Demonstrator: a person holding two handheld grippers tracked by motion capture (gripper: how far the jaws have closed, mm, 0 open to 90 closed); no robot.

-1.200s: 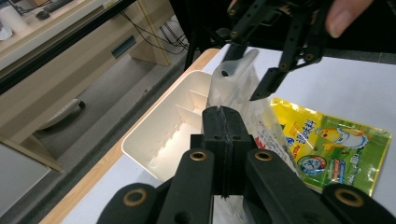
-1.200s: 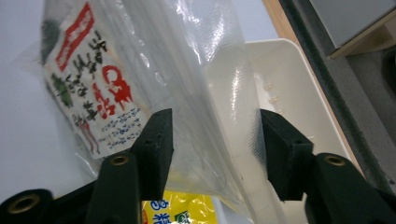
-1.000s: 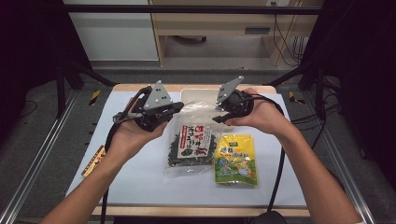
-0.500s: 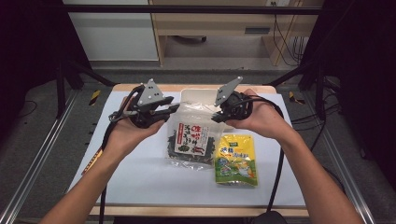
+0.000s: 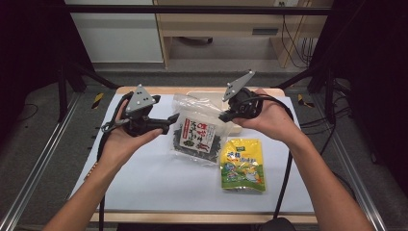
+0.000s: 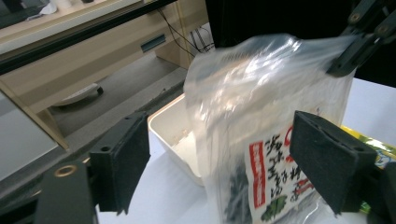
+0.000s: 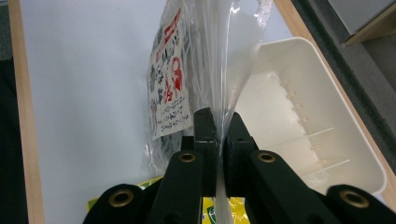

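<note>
Seaweed bag [image 5: 198, 134] held up near the table's [image 5: 144, 178] far edge.
High view: right gripper [image 5: 226, 115] pinched its top corner. Left gripper view: left gripper [image 6: 224, 158] had just opened wide, clear of the bag [image 6: 261, 140]. Right gripper view: the jaws clamped clear film [image 7: 219, 70] beside a white tray [image 7: 308, 116].

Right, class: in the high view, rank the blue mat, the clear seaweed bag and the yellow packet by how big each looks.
1. Blue mat, by far the largest.
2. Clear seaweed bag.
3. Yellow packet.
The bag is lifted toward the camera by the right gripper, so its lead over the packet is unsure.
</note>
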